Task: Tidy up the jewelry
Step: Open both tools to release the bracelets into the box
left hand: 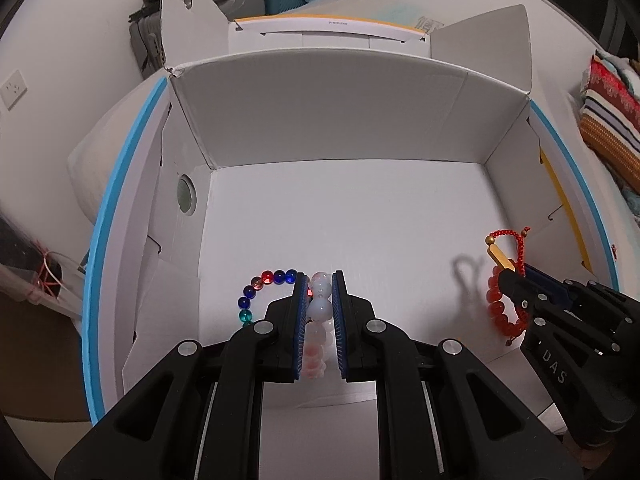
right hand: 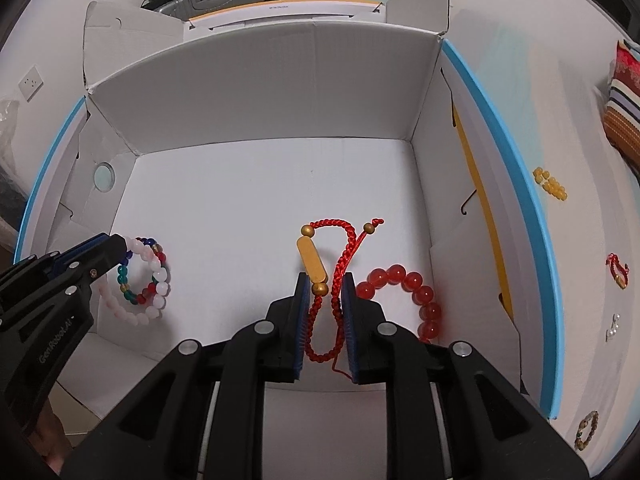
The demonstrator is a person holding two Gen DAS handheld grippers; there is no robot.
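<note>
Both grippers reach down into an open white cardboard box (left hand: pixel 320 112). My left gripper (left hand: pixel 319 276) is shut on a bracelet of pale pink and white beads (left hand: pixel 320 308), which hangs just above the box floor. A bracelet of blue, red and green beads (left hand: pixel 256 284) lies right beside it. My right gripper (right hand: pixel 324 276) has a red braided cord bracelet with a gold tube (right hand: pixel 310 258) between its pads; the strands sit loosely in the gap, so it is open. A bracelet of large red beads (right hand: pixel 416 280) lies just right of it.
Outside the box on the right, on a white surface with a blue edge (right hand: pixel 500 168), lie yellow beads (right hand: pixel 550 184), a red cord bracelet (right hand: pixel 618 270), small pearls (right hand: pixel 614 326) and a mixed bead bracelet (right hand: pixel 586 430). Box flaps stand up at the back.
</note>
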